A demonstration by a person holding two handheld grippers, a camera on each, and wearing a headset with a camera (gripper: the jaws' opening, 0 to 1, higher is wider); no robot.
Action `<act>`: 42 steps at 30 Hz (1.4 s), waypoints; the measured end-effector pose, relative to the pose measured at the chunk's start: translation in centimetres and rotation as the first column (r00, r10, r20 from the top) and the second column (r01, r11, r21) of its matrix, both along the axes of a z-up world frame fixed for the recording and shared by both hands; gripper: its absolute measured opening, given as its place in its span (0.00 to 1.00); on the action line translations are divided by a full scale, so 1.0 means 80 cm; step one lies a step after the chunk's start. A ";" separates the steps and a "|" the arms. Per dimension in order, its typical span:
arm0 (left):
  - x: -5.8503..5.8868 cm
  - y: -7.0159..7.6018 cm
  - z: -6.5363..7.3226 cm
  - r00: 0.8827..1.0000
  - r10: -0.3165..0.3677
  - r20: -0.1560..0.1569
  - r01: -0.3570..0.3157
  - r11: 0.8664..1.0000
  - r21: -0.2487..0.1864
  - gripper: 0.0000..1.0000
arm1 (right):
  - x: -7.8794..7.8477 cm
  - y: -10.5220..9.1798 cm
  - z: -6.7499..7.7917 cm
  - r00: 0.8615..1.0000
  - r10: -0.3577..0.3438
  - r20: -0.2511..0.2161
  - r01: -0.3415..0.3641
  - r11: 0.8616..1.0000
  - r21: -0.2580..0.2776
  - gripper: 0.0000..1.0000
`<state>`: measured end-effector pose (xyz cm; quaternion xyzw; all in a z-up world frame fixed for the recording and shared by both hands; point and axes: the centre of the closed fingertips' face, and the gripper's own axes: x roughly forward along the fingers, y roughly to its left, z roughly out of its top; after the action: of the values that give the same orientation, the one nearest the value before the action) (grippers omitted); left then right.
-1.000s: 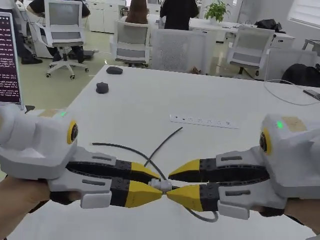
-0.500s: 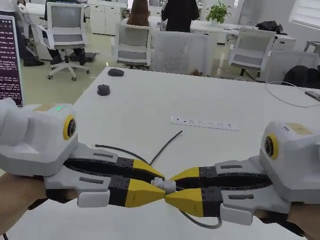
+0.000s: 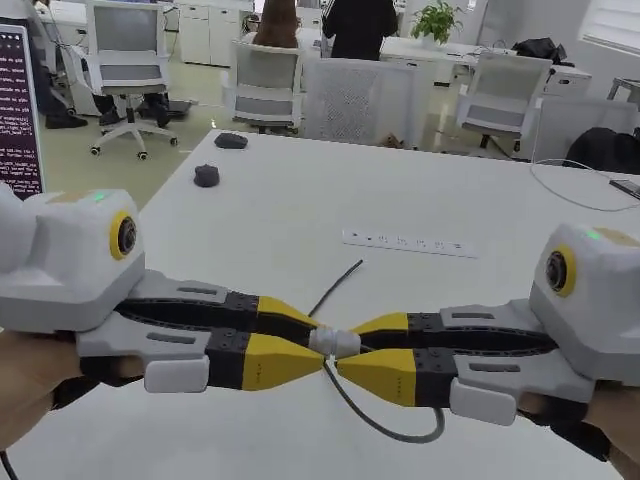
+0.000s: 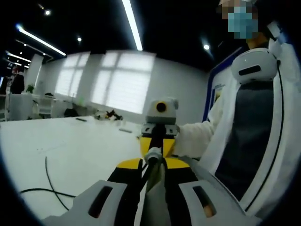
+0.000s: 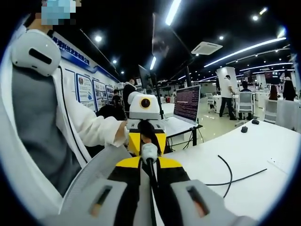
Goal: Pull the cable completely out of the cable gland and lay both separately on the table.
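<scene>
A small white cable gland (image 3: 336,343) hangs above the white table (image 3: 470,200), pinched between the tips of both grippers. My left gripper (image 3: 320,342) comes in from the left and is shut on the gland (image 4: 153,155). From the right, my right gripper (image 3: 348,347) is shut on the dark grey cable (image 5: 151,186) just behind the gland (image 5: 149,151). One stretch of the cable (image 3: 335,283) runs away across the table. The other stretch droops in a loop (image 3: 400,436) under the right gripper.
A white power strip (image 3: 405,242) lies mid-table beyond the grippers. Two dark mice (image 3: 206,177) sit at the far left of the table. A thin wire (image 3: 570,192) lies at the right edge. Office chairs (image 3: 265,85) and people stand behind; a monitor (image 3: 17,110) is at the left.
Both grippers stay shut tip to tip on the gland and cable. The loop of cable under the right gripper has grown longer. The view has shifted slightly.
</scene>
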<state>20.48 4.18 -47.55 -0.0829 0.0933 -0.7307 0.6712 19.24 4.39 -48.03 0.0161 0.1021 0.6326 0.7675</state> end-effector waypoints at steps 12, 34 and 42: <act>-0.007 -0.001 0.009 0.995 -0.019 -0.103 0.010 0.996 -0.090 0.15 | -0.004 0.003 0.006 0.999 0.032 0.019 -0.033 0.999 0.022 0.11; -0.009 -0.001 0.013 1.000 0.001 -0.030 -0.003 0.998 -0.061 0.14 | -0.004 0.003 0.013 1.000 -0.005 -0.003 0.005 0.996 0.091 0.10; -0.009 -0.001 0.010 0.993 -0.020 -0.117 0.012 0.998 -0.067 0.13 | -0.009 0.005 0.013 0.994 0.021 0.103 -0.028 0.997 0.066 0.09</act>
<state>19.78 4.14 -46.74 -0.1472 0.1092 -0.7325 0.6556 18.55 4.78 -46.95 0.0084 0.0415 0.6451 0.7630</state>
